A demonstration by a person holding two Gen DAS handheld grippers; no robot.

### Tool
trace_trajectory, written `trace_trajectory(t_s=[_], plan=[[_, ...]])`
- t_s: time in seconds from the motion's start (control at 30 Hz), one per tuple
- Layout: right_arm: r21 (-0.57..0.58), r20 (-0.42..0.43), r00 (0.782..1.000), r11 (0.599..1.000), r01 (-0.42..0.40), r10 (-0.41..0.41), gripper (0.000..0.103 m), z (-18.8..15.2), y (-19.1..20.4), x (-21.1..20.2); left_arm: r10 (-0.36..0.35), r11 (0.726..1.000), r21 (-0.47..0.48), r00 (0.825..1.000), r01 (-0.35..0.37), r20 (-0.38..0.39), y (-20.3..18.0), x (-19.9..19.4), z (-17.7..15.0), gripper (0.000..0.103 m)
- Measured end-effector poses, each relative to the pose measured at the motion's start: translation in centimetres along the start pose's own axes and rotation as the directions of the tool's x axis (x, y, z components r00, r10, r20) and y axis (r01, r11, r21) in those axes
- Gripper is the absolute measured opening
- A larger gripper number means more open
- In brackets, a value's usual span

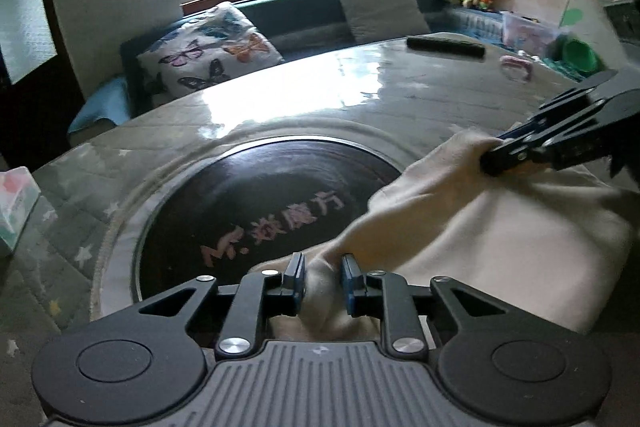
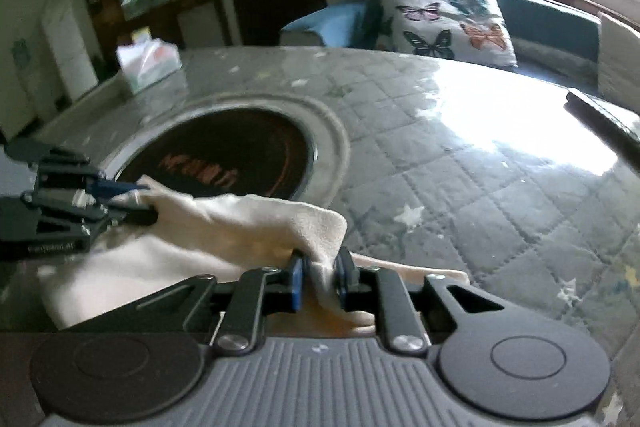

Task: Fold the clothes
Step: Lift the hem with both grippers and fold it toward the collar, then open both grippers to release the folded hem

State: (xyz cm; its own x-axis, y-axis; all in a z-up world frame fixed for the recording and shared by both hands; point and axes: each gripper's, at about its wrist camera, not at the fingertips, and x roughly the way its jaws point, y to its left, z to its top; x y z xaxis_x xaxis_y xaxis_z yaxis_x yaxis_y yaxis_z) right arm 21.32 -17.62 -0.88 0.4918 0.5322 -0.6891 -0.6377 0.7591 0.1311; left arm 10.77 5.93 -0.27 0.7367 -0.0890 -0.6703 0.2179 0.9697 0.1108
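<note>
A cream-white garment (image 1: 492, 239) of soft, plain fabric is seen partly lifted off the desk (image 1: 304, 87). One bunched edge is pinched at its left side, another at its right, so the cloth is stretched in a sagging band between the two points. The rest is draped down in loose folds, partly overlapping the dark round inset (image 1: 256, 203).

Butterfly pillow (image 1: 208, 49), tissue box (image 2: 148, 61) (table edge) (image 2: 500, 163)
</note>
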Motion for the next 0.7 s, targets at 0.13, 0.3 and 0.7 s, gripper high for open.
trace_trajectory(t_s=[0.13,0.3,0.7], plan=[[0.030,0.055,0.997,0.998,0.059,-0.061,0.028,0.4,-0.7,-1.5,0.051,0.999,-0.016,0.999,-0.051,0.015,0.2,-0.2,0.9,0.026],[0.003,0.067,0.997,0.999,0.039,-0.039,0.026,0.9,-0.3,-3.1,0.041,0.999,-0.034,0.998,-0.040,0.052,-0.4,-1.3,2.1,0.027],[-0.033,-0.004,1.000,0.999,0.009,-0.009,0.020,1.2,1.2,0.8,-0.104,0.993,-0.055,0.994,0.103,-0.014,-3.2,2.8,3.9,0.022]])
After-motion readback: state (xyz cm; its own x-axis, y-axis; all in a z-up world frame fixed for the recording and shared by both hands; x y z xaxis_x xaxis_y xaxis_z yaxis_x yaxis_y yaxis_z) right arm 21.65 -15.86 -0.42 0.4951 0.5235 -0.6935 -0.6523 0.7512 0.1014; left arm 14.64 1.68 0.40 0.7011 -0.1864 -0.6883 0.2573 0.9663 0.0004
